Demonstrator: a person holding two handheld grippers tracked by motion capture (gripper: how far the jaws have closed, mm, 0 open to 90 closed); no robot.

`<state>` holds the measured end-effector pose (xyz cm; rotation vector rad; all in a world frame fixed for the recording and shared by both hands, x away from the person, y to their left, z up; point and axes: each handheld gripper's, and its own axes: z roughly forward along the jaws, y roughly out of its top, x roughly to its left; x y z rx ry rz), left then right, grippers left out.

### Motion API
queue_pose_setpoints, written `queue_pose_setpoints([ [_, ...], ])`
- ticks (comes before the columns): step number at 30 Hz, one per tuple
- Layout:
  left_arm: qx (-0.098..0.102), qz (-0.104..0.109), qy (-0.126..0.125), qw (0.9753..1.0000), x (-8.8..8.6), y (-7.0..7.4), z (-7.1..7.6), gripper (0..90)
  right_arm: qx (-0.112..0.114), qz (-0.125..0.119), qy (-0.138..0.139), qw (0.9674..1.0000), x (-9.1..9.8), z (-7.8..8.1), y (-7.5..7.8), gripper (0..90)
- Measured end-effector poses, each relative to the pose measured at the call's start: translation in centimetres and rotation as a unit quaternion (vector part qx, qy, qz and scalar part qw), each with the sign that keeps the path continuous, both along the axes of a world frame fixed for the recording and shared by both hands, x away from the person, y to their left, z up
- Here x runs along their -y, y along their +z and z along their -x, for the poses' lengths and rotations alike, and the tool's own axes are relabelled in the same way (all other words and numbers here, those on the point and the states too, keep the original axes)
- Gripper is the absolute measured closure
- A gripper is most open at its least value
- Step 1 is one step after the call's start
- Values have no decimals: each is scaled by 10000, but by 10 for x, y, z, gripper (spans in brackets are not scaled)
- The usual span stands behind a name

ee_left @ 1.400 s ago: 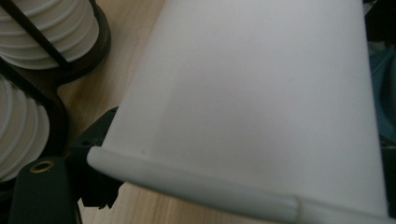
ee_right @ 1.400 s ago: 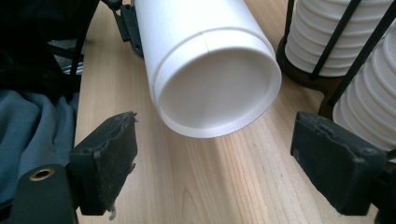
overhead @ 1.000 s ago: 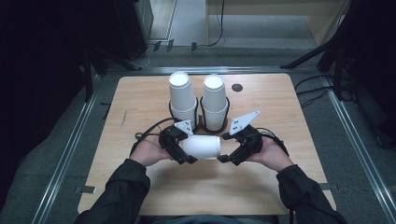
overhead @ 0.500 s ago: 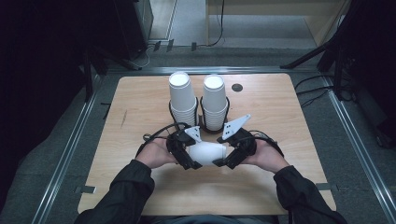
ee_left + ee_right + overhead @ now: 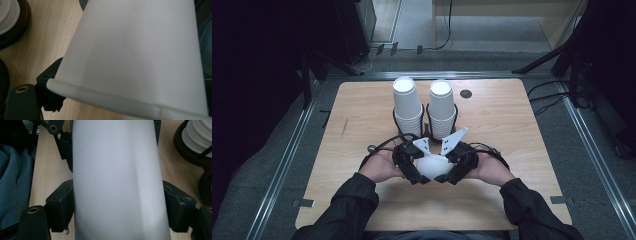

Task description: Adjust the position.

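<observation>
Near the desk's front edge, before the two cup stacks: a white cup on its side.
Left hand-held gripper: grasping the cup.
Right hand-held gripper: jaws just closing, pressing the cup's sides.

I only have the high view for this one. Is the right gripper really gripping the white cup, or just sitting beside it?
Observer: In the right gripper view, the right gripper has the cup between its jaws. They have just been closing, and both pads touch its sides.
Operator: Which end of the cup faces the left gripper?
Observer: The left gripper view shows the rolled rim nearest that camera, so the open end faces the left gripper.
</observation>
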<state>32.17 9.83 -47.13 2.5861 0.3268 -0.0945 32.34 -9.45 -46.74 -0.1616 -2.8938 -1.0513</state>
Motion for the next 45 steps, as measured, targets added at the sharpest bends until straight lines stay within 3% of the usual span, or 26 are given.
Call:
queue_pose_setpoints([
  [2, -81, 68, -5, 9999, -2, 0, -1, 111, -17, -11, 30, 10000, 1, 0, 3, 226],
  [8, 27, 147, 84, 9999, -3, 2, 2, 88, -13, -50, 36, 10000, 0, 0, 4, 220],
  [10, 63, 168, 102, 9998, -4, 3, 2, 50, 6, -46, 48, 10000, 1, 0, 5, 218],
  [12, 16, 321, 130, 9994, -7, 4, 1, 7, 26, -49, 34, 10000, 3, -1, 5, 218],
  [17, 63, 632, 299, 9975, -17, 8, -3, 4, 45, -174, -90, 9998, 10, -4, 8, 216],
  [24, 64, 805, 396, 9959, -25, 10, -4, 4, 72, -296, -210, 9993, 19, -7, 13, 216],
  [36, -19, 1202, 650, 9906, -35, 15, -3, 4, 111, -566, -351, 9977, 33, -9, 19, 213],
  [38, -4, 1414, 756, 9871, -37, 17, -3, 5, 163, -644, -406, 9970, 36, -9, 20, 213],
  [40, -59, 1498, 757, 9858, -39, 18, -4, 5, 165, -676, -419, 9967, 37, -9, 21, 213],
  [41, -119, 1634, 795, 9833, -40, 19, -4, 5, 173, -748, -441, 9961, 39, -9, 22, 213],
  [42, -119, 1634, 795, 9833, -40, 19, -4, 5, 173, -748, -441, 9961, 39, -9, 22, 213],
  [45, -194, 1783, 888, 9798, -41, 19, -4, 5, 162, -863, -452, 9951, 40, -9, 23, 213],
])
